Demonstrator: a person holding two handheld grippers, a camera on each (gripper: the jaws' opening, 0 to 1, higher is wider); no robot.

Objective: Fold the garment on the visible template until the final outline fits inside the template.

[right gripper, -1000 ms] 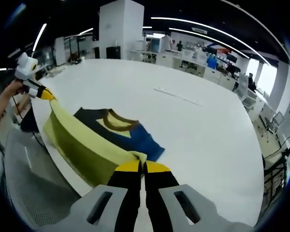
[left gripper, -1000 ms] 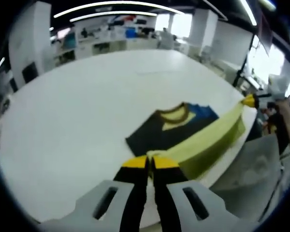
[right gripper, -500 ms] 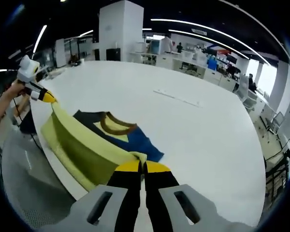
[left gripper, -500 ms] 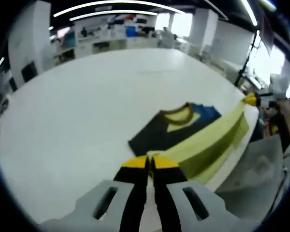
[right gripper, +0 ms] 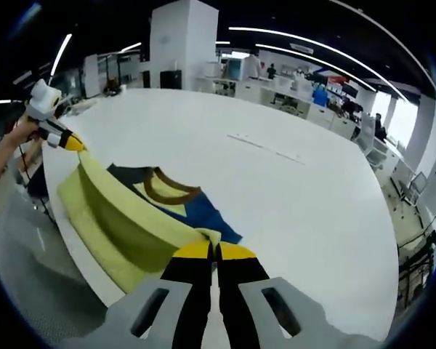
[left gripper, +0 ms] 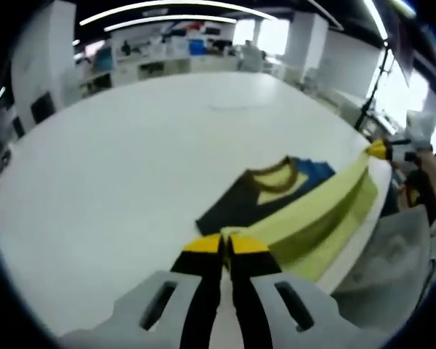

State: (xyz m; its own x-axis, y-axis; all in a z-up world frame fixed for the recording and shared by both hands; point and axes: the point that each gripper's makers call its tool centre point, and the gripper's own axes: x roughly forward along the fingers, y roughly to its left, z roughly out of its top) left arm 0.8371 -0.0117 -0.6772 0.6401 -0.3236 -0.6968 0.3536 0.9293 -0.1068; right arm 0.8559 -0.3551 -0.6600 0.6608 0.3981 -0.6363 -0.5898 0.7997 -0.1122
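1. Yellow-tipped black jaws of the left gripper (left gripper: 227,243) rise from the bottom of the left gripper view, pressed together on 1 corner of the garment's (left gripper: 316,211) yellow-green edge.
2. Yellow tips of the right gripper (right gripper: 216,251) are likewise closed in the right gripper view, pinching the opposite corner of that same edge.
3. Between the 2 grippers the yellow-green fabric is pulled taut into a raised band, with its lower layer hanging over the near edge of the white table (left gripper: 116,167).
4. Beyond the band, the rest of the garment (right gripper: 131,218) lies flat on the table: dark navy and blue panels, with a brown collar (right gripper: 166,190) around a pale yellow neckline.
5. At the far end of the band in the left gripper view, the right gripper shows as a yellow tip on a white body, held by a person's hand (left gripper: 425,161).
6. In the right gripper view the left gripper shows the same way at upper left, held by a hand (right gripper: 22,134).
7. Farther across the table lies a thin pale strip (right gripper: 265,147); I cannot tell what it is.
8. Farthest off are office desks (left gripper: 160,58), white pillars (right gripper: 178,43) and long ceiling lights (left gripper: 174,9).
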